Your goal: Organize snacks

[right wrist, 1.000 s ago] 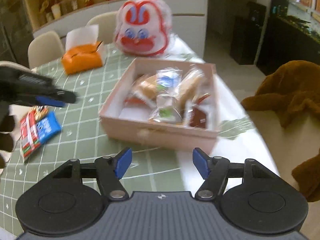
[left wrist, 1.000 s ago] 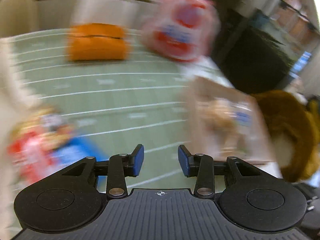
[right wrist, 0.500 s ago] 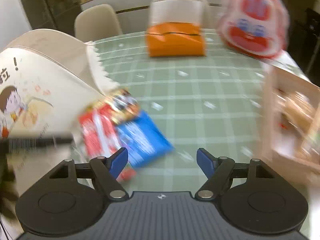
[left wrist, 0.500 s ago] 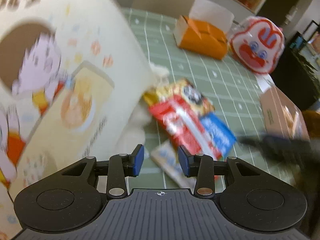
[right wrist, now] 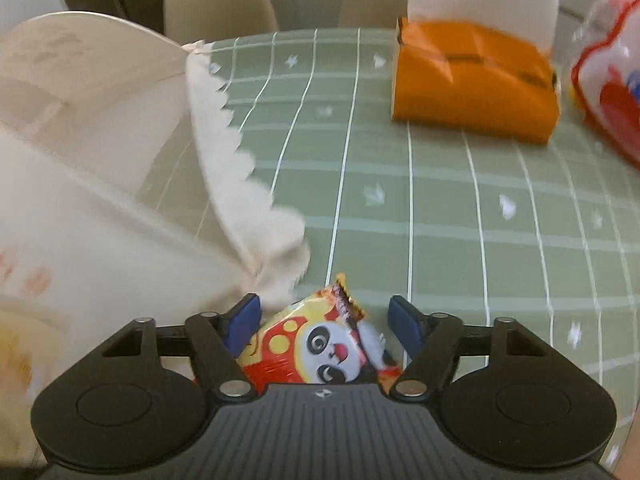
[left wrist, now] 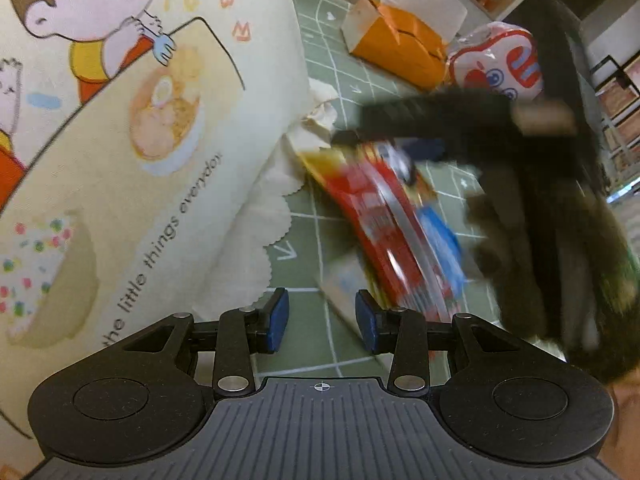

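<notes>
A red and yellow panda snack packet [right wrist: 320, 344] lies on the green checked tablecloth [right wrist: 400, 200], between the open jaws of my right gripper [right wrist: 325, 318]. In the left wrist view the same packet [left wrist: 380, 216] lies on a blue packet [left wrist: 440, 232], with a third pale packet [left wrist: 344, 284] beside them; the right gripper [left wrist: 432, 120] hovers blurred over them. My left gripper [left wrist: 322, 316] is open and empty, just short of the packets, next to a large cartoon-printed cloth bag [left wrist: 120, 140].
The bag's scalloped white edge [right wrist: 240, 184] reaches the packets. An orange tissue box [right wrist: 472, 80] and a red-and-white rabbit bag [right wrist: 608, 92] stand at the far side. Beige chairs [right wrist: 216, 0] stand behind the table.
My right gripper has swung left from the wooden snack box and dropped low over the panda packet. My left gripper has turned toward the cloth bag and closed in on the packets.
</notes>
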{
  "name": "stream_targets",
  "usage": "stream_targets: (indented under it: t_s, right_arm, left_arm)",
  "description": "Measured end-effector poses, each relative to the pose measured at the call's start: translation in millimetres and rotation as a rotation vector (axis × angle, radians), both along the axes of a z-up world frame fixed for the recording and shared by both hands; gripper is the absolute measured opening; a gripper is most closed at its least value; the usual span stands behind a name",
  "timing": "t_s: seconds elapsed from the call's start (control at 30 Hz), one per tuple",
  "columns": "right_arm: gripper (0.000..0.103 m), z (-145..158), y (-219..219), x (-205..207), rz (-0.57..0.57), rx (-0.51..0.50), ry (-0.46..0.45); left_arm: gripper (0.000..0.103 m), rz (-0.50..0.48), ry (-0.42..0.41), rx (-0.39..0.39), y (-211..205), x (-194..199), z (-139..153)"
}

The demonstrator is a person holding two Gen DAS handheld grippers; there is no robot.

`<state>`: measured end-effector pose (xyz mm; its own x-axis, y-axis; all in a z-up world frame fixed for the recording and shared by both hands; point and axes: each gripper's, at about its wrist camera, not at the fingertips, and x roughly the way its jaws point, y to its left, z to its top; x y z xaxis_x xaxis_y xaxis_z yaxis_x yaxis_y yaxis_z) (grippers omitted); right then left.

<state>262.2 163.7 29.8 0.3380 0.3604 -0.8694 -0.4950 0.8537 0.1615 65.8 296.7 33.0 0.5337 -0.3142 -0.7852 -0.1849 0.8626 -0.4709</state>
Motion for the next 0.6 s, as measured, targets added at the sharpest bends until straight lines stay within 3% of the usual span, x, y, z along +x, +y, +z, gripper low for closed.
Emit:
stream_targets:
  t_s: [0.2,0.4,0.5,0.6]
  right_arm:
    - [0.064,1,-63,-50,0.057,-0.039,0.007]
    - [0.068,12,-125,-95,0.016,-0.162,-0.112]
    - [0.077,30,-157,-121,-0.013,-0.099,-0.122]
    - [0.077,42,-184,-146,-0.057,-0.032,-0.108]
  left_arm:
    - [0.041,-0.096,0.027,-0.066,-35,4,-3]
    - [0.041,-0.241,0.077,-0.135,-94,-8,-5]
    - [0.041,-0.265,0.107,-0.114,-115,-17,-3]
    - [0.041,-0.234,0.111,-0.02,-126,-23,3]
